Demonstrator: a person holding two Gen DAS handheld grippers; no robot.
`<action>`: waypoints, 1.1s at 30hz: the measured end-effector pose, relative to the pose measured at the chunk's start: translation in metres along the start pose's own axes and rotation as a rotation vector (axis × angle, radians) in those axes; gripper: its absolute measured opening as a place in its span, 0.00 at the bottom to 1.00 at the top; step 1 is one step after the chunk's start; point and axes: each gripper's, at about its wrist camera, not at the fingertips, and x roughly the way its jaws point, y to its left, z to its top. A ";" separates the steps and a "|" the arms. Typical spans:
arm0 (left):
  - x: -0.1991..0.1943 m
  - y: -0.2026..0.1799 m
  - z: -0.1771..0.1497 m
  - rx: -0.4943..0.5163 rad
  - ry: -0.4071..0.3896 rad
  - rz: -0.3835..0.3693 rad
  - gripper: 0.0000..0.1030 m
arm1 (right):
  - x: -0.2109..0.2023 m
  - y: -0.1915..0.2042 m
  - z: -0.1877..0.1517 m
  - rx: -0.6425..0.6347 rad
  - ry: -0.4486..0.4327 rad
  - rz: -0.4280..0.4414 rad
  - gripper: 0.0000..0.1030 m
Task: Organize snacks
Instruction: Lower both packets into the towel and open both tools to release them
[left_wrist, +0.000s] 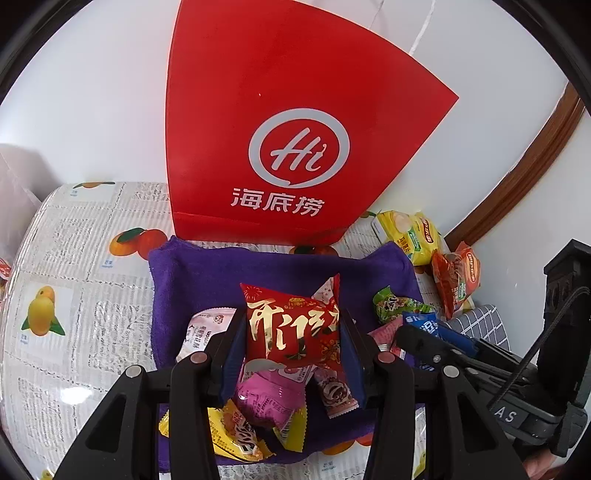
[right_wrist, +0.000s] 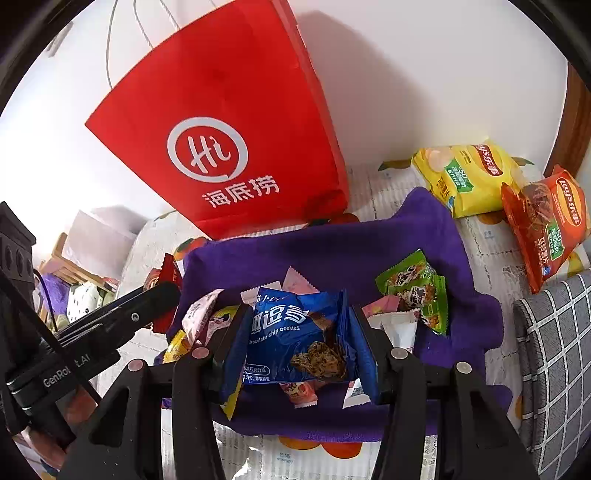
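My left gripper (left_wrist: 293, 328) is shut on a red snack packet with gold writing (left_wrist: 291, 325) and holds it above a purple cloth (left_wrist: 207, 273). My right gripper (right_wrist: 299, 332) is shut on a blue chocolate chip cookie packet (right_wrist: 295, 332) above the same cloth (right_wrist: 332, 243). Several small packets lie on the cloth: pink (left_wrist: 269, 398), yellow (left_wrist: 229, 428), green (right_wrist: 417, 288). A red paper bag (left_wrist: 280, 122) stands behind the cloth, also in the right wrist view (right_wrist: 229, 129). The right gripper's body shows in the left wrist view (left_wrist: 480, 354).
A yellow chip bag (right_wrist: 465, 177) and an orange chip bag (right_wrist: 546, 221) lie at the right by the white wall. A grey checked cushion (right_wrist: 554, 354) sits at the right edge. The table carries a fruit-print covering (left_wrist: 74, 280).
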 end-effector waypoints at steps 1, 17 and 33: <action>0.000 0.000 0.000 0.000 0.002 -0.002 0.43 | 0.002 0.000 0.000 -0.002 0.004 -0.005 0.50; 0.008 0.007 -0.001 -0.018 0.029 0.018 0.43 | 0.042 0.009 -0.011 -0.039 0.117 -0.040 0.50; 0.020 0.016 -0.002 -0.040 0.067 0.069 0.43 | 0.047 0.011 -0.013 -0.083 0.119 -0.101 0.56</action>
